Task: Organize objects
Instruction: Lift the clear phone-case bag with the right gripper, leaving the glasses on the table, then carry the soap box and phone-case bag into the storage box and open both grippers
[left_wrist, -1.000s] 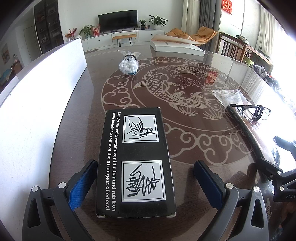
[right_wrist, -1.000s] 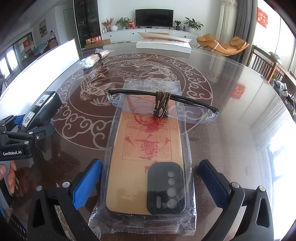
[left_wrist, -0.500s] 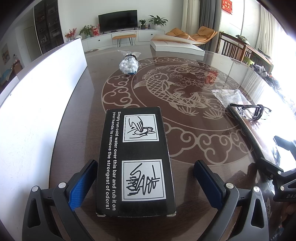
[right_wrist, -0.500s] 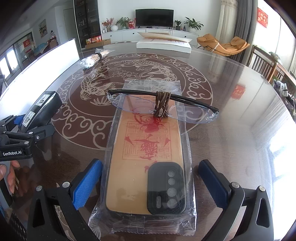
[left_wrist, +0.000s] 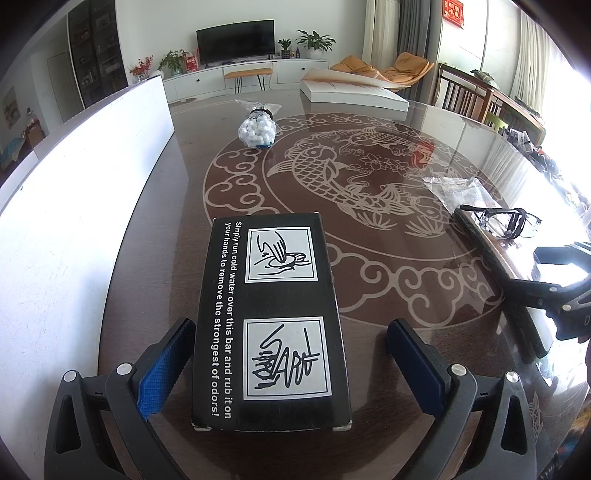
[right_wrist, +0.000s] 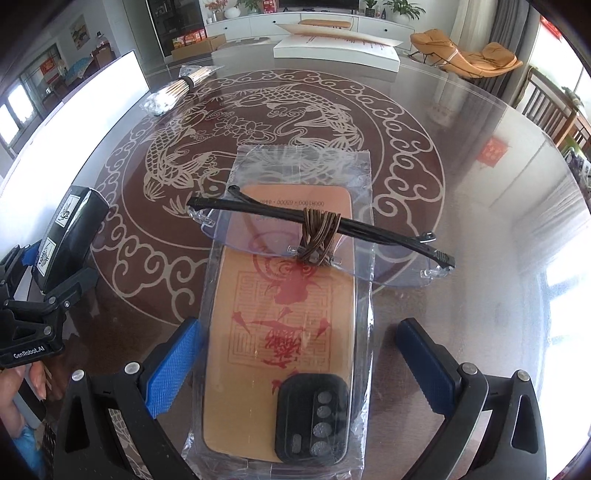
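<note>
A black box (left_wrist: 271, 317) with white print lies on the dark table between the fingers of my left gripper (left_wrist: 291, 354), which is open around it without clamping. A tan phone case in a clear plastic bag (right_wrist: 284, 325) lies between the fingers of my right gripper (right_wrist: 299, 365), also open. Clear safety glasses (right_wrist: 321, 236) with a brown cord rest across the far end of the bag. The box also shows in the right wrist view (right_wrist: 66, 236), and the glasses show in the left wrist view (left_wrist: 506, 221).
A bag of cotton swabs (left_wrist: 257, 127) lies at the far side of the table, also in the right wrist view (right_wrist: 177, 90). A flat white box (left_wrist: 351, 94) sits at the far edge. A white board (left_wrist: 74, 192) stands along the left. The table (left_wrist: 369, 177) bears a carp pattern.
</note>
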